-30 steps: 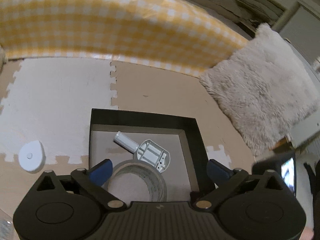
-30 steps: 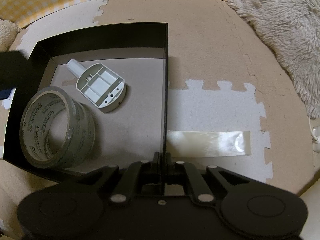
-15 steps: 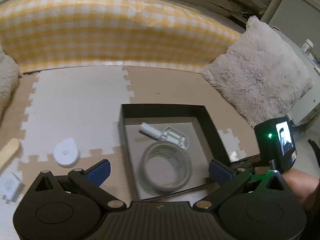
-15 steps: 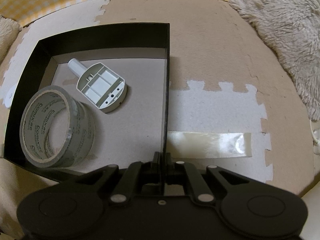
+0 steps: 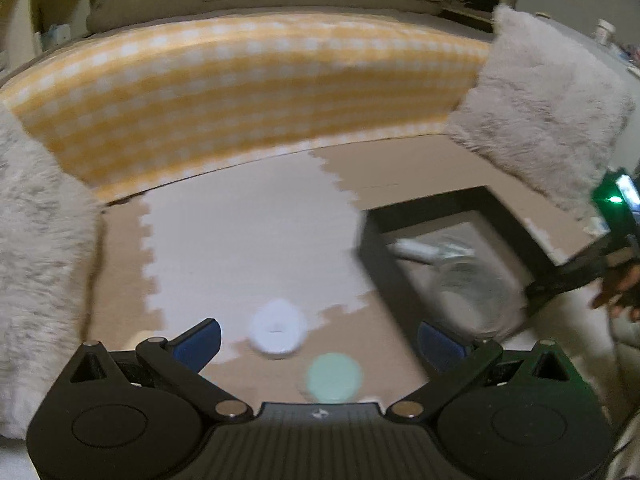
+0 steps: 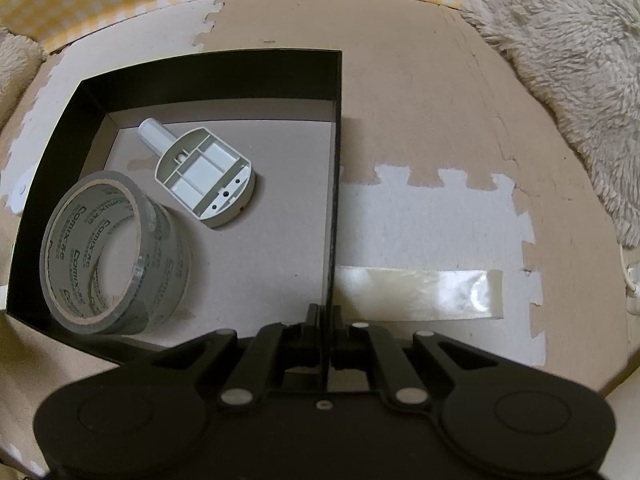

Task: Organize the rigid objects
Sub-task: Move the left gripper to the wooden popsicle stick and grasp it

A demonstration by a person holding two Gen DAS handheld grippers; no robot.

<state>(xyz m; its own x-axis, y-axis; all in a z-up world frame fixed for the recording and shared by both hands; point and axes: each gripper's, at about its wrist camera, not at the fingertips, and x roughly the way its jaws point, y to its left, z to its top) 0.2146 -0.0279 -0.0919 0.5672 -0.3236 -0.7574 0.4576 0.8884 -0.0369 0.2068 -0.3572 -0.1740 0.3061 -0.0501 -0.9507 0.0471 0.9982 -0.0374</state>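
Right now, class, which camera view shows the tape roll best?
The right wrist view: the tape roll is sharp, leaning in the black box beside a white plastic part, with its printed lettering readable. The left wrist view shows it only as a motion-blurred grey ring in the box.

From the left wrist we look low and slanted across the floor mat (image 5: 248, 240) toward the yellow checked cushion (image 5: 248, 92), box (image 5: 420, 208) off right. The right wrist camera stares almost straight down, close over the box's right wall (image 6: 334, 184). Both views share that box.
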